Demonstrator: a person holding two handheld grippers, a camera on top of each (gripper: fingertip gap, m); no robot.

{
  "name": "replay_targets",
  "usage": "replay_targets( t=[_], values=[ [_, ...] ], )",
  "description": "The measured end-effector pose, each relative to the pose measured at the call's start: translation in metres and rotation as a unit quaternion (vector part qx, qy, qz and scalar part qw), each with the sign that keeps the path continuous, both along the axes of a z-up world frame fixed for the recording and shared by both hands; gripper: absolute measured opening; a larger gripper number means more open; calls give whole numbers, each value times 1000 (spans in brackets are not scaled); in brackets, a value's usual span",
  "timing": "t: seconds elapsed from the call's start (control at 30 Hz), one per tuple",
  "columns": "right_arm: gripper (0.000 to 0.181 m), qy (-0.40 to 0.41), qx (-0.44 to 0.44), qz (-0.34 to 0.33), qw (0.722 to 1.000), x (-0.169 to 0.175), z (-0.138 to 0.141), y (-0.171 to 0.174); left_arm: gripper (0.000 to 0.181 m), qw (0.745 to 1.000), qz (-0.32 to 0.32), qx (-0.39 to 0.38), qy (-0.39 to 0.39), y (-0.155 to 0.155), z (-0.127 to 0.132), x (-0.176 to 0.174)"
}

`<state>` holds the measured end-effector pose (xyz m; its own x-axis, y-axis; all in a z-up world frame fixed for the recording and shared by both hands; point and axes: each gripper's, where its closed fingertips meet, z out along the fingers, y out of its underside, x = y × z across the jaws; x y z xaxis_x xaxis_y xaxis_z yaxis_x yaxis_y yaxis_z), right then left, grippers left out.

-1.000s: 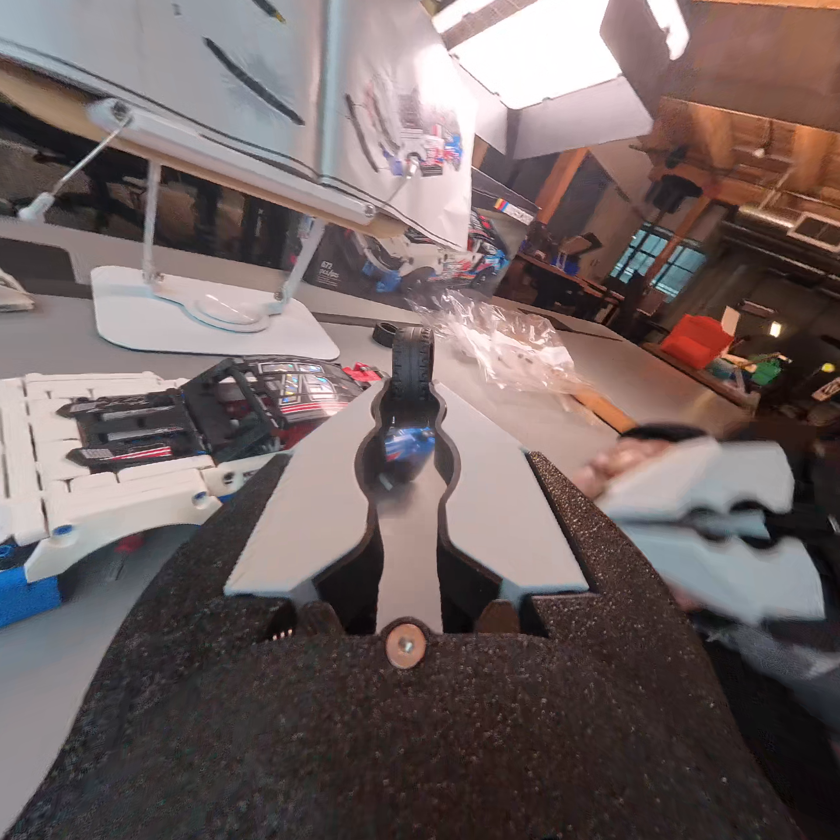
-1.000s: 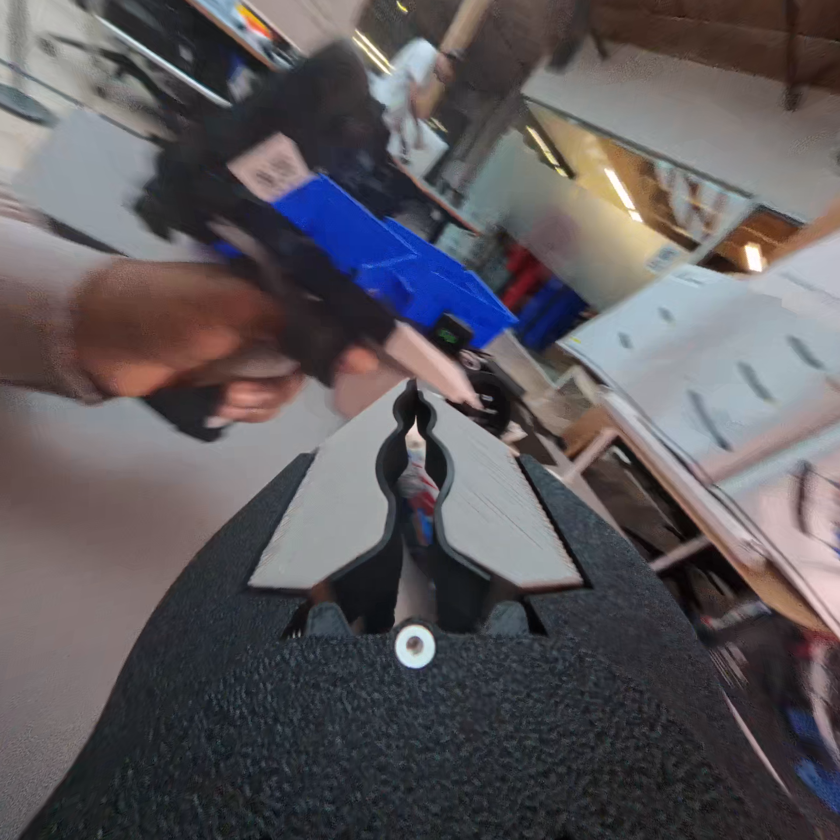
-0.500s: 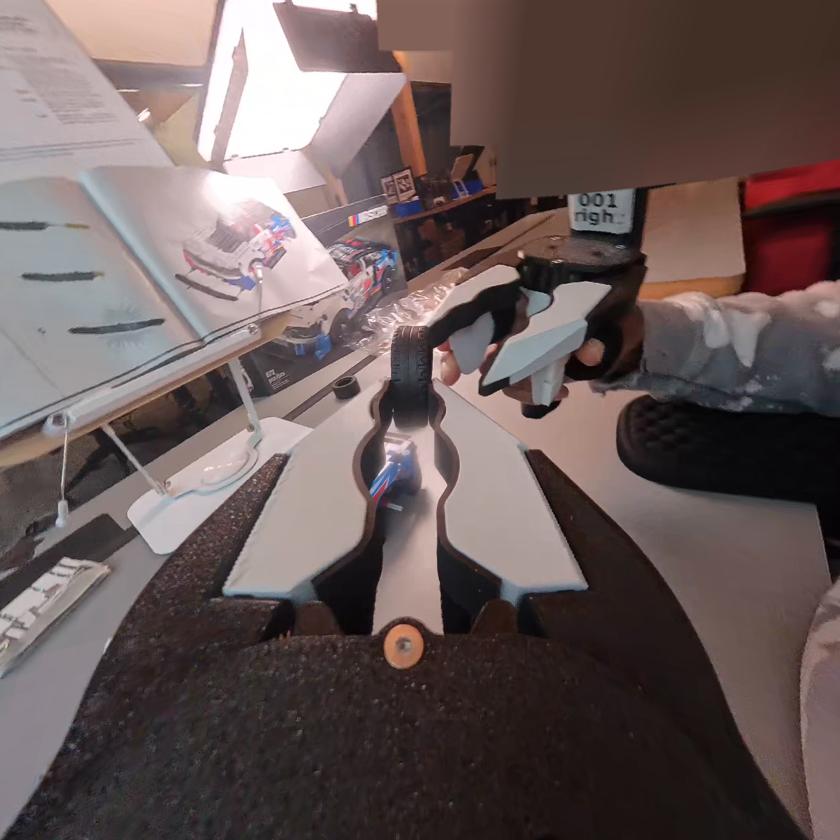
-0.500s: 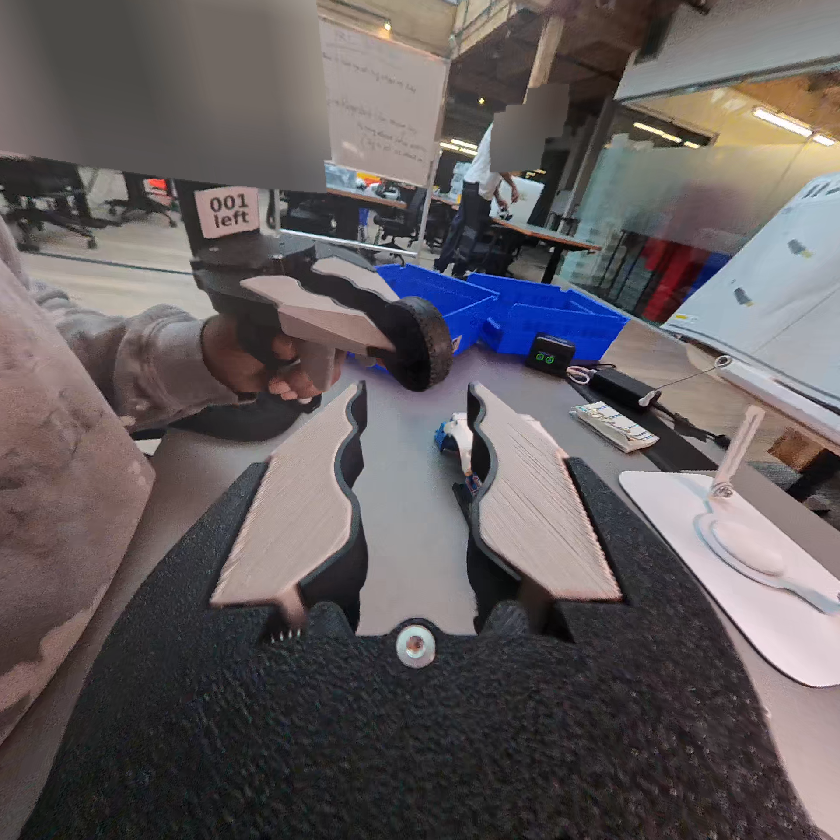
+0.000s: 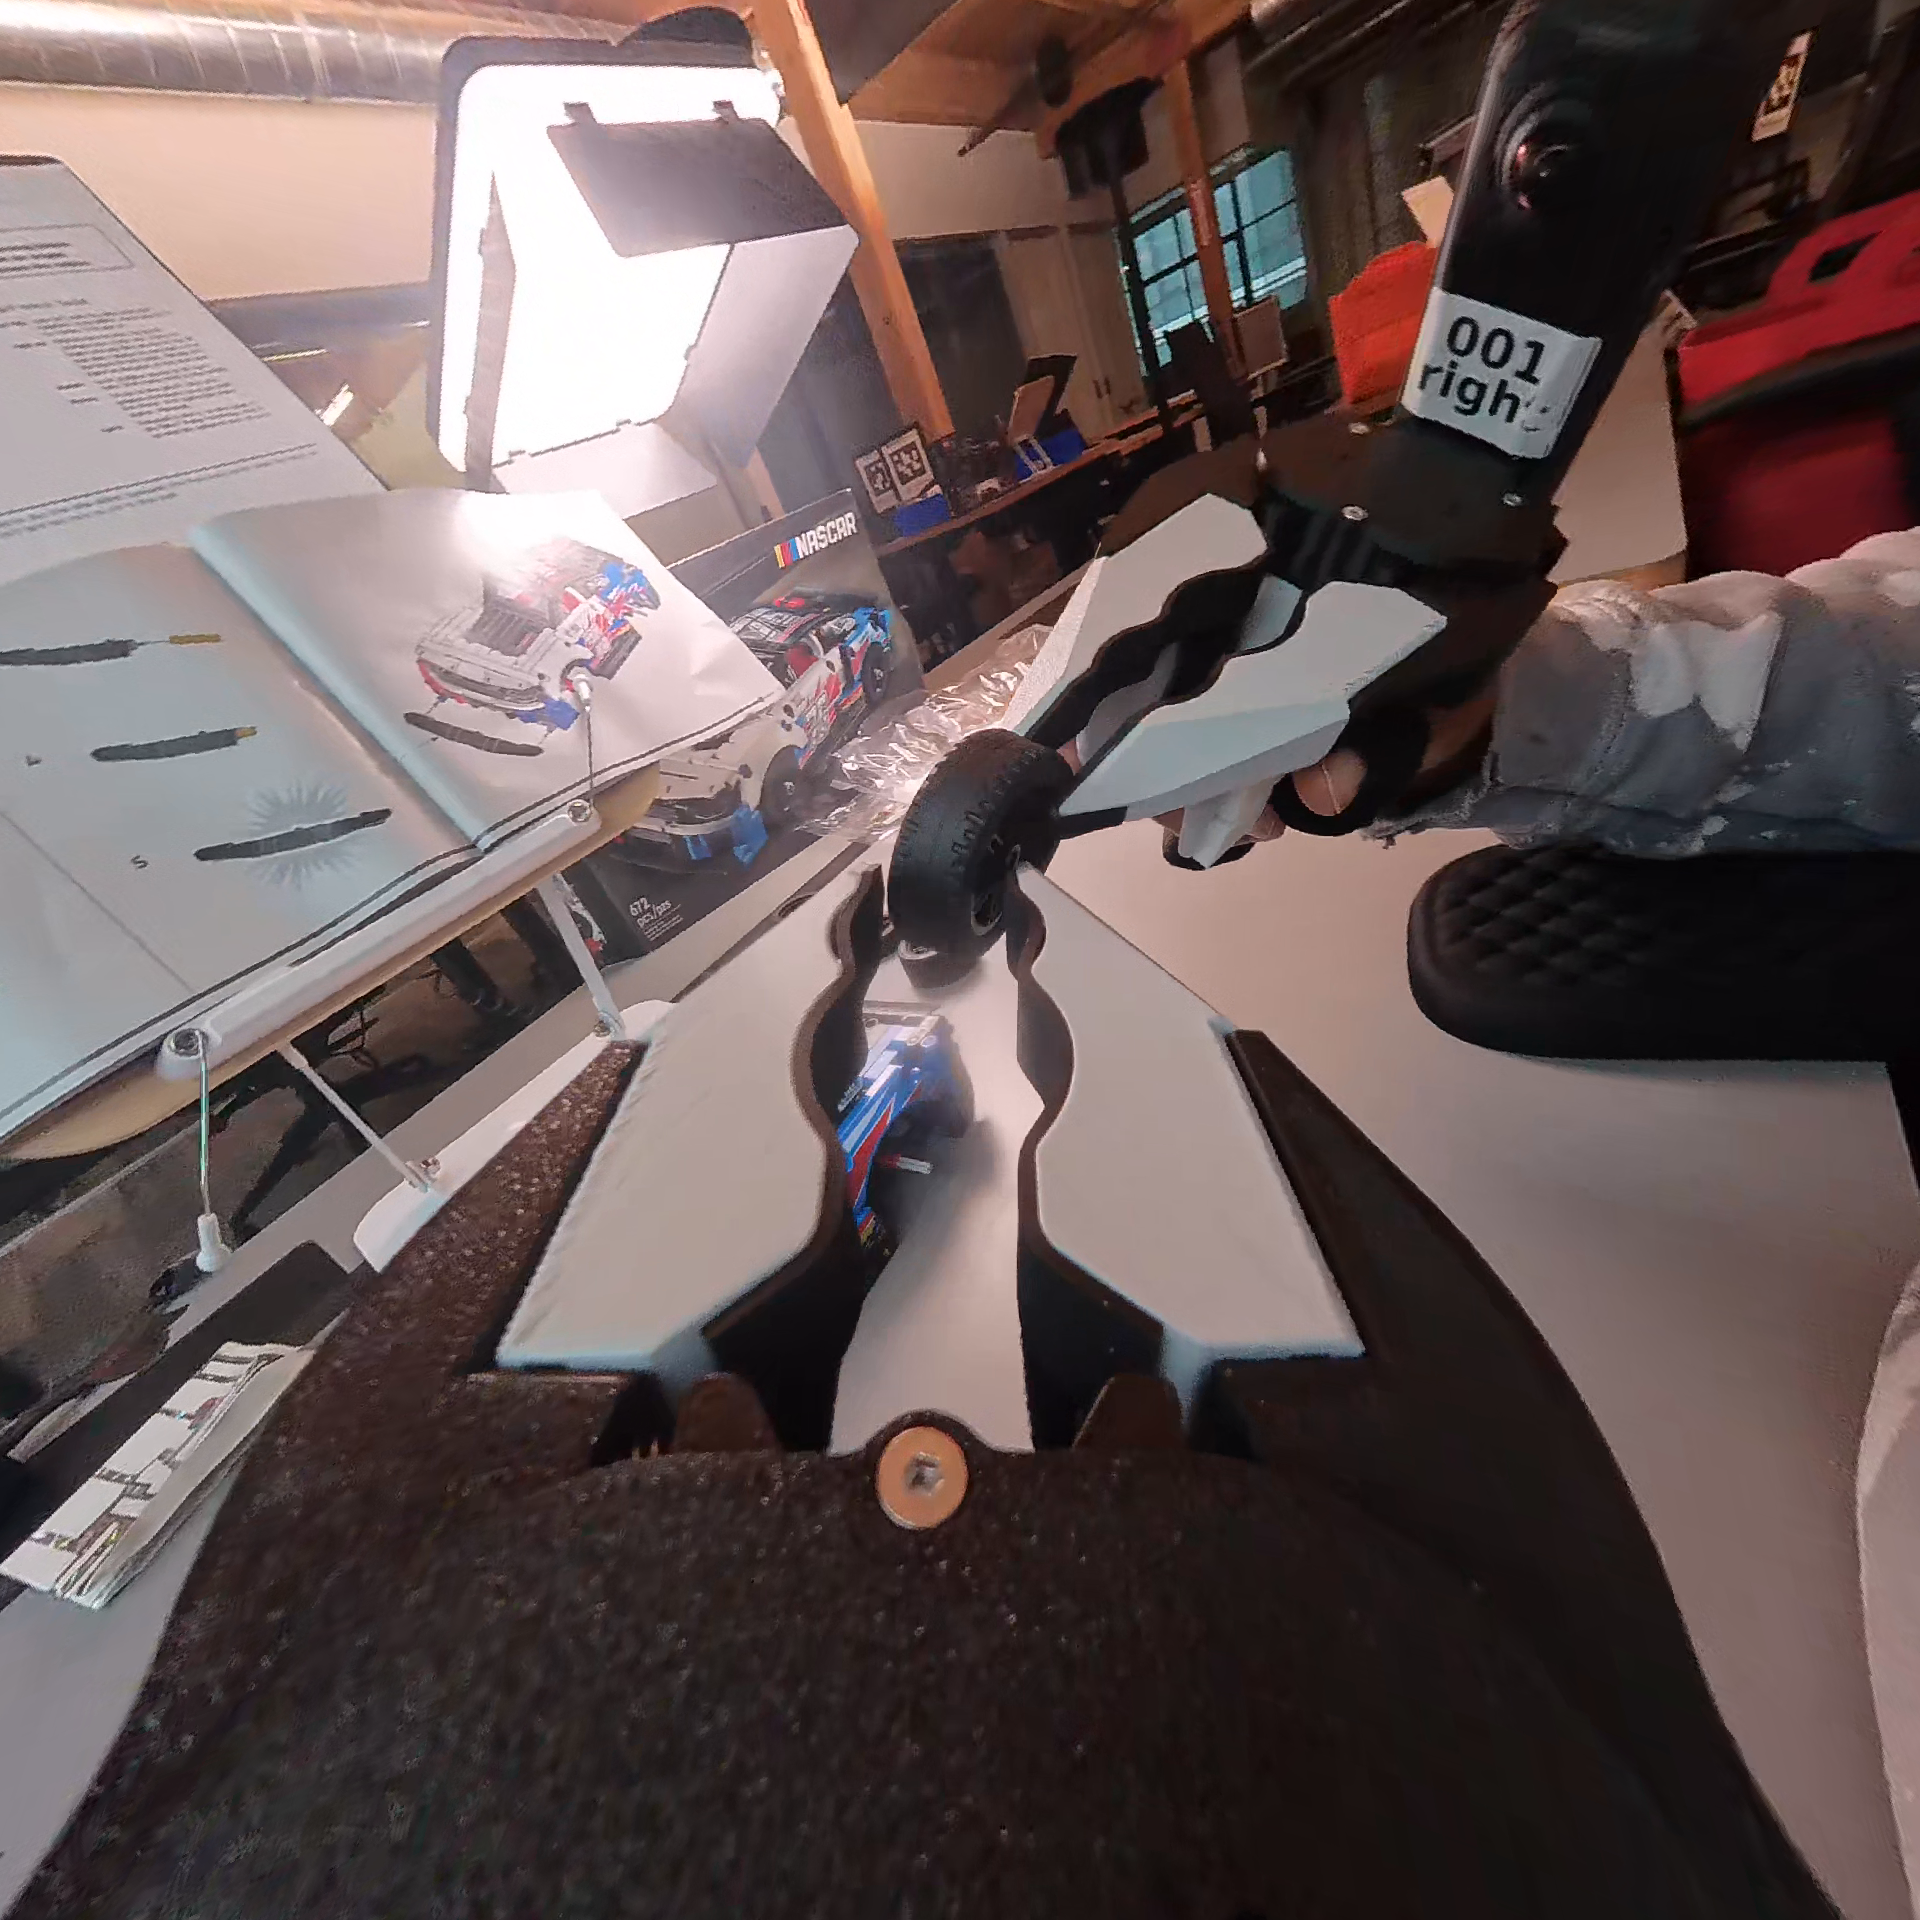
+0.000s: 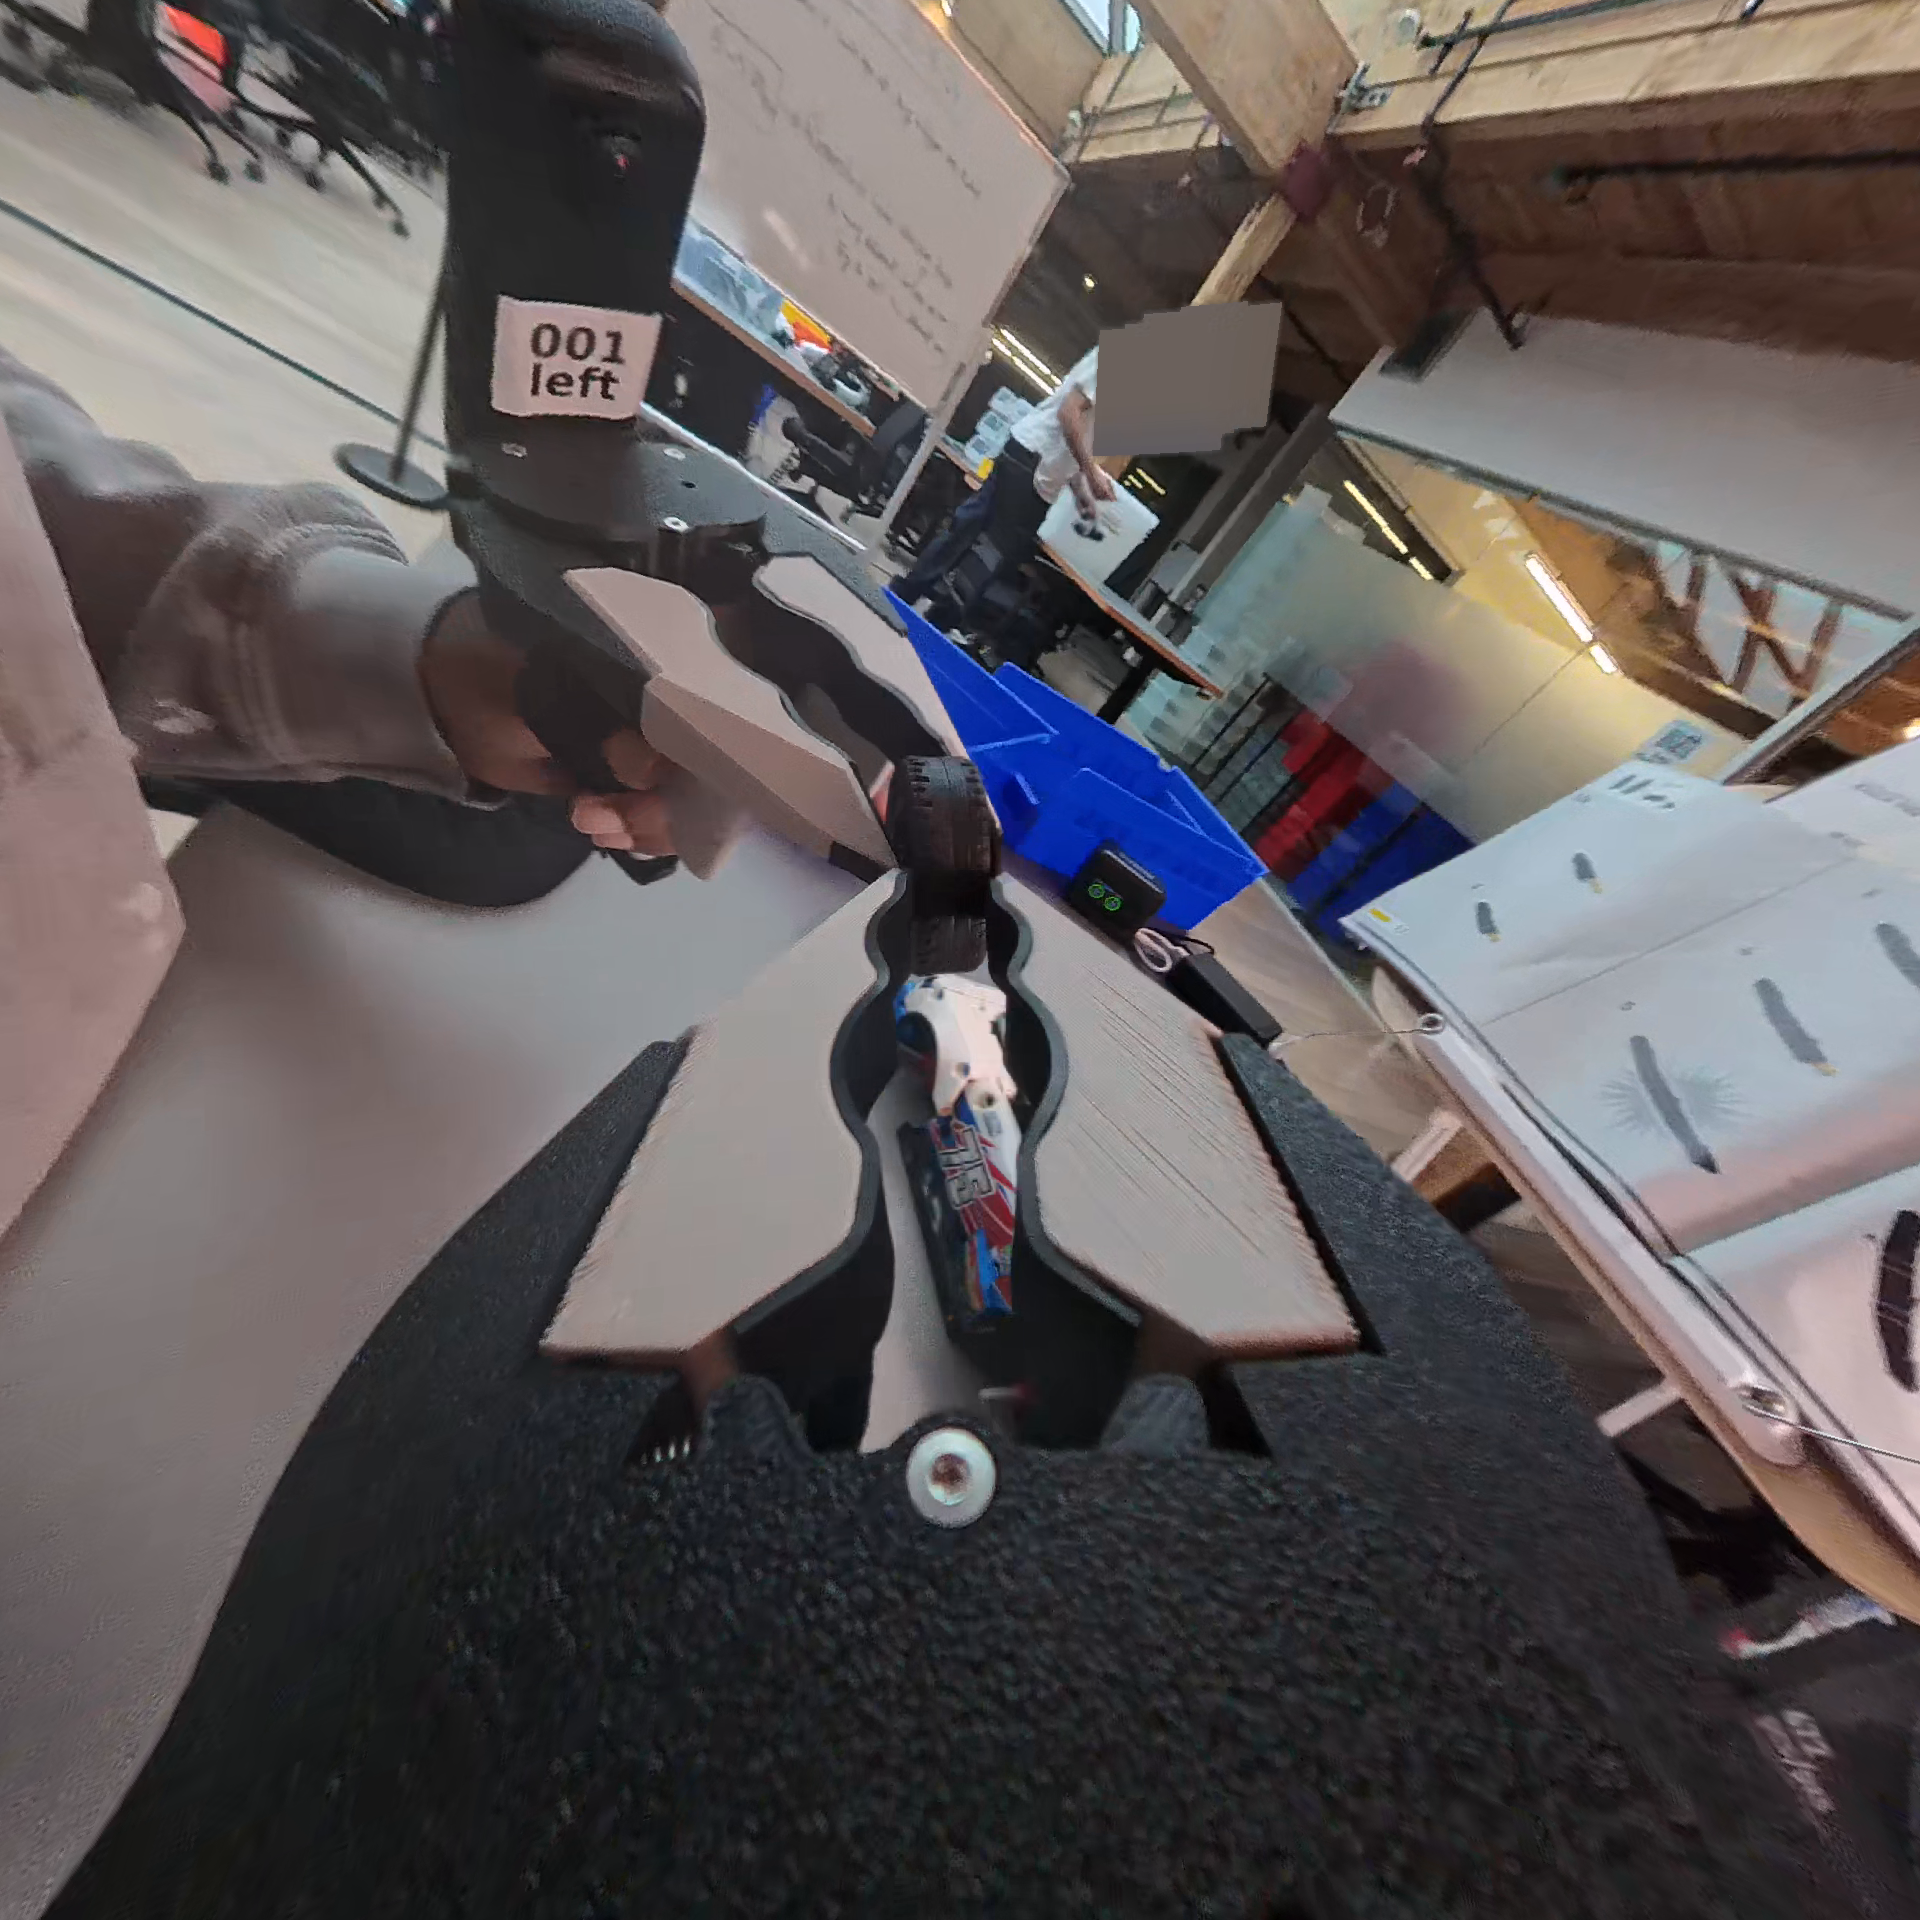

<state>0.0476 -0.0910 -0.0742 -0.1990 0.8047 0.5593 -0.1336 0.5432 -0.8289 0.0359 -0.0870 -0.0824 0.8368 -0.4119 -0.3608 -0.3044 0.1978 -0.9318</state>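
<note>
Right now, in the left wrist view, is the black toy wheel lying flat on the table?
No, the wheel is held above the table, pinched between both grippers' fingertips.

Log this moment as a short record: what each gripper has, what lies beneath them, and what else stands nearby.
left gripper: shut on small black rubber toy wheel, held at its fingertips
right gripper: tip to tip with the left one, closed on the wheel too
wheel count: right wrist view suggests two stacked tyres; cannot tell
below grippers: blue, white and red toy brick car lying on grey table
nearby: open instruction booklet on white stand; blue plastic bins
</note>
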Motion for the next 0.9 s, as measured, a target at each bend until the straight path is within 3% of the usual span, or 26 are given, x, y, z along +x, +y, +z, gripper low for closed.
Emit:
replay_targets(
  t=[0.37,0.63,0.9],
  values=[
    [11,42,48,-54,996,-5,6,-4,21,996,42,-4,-85,0,4,-8],
    [10,48,35,-73,996,-9,8,1,20,988,48,-13,-145,5,5,-12],
    [9,28,31,-100,994,-15,-5,12,20,963,38,-67,-259,15,-11,-16]
  ],
)
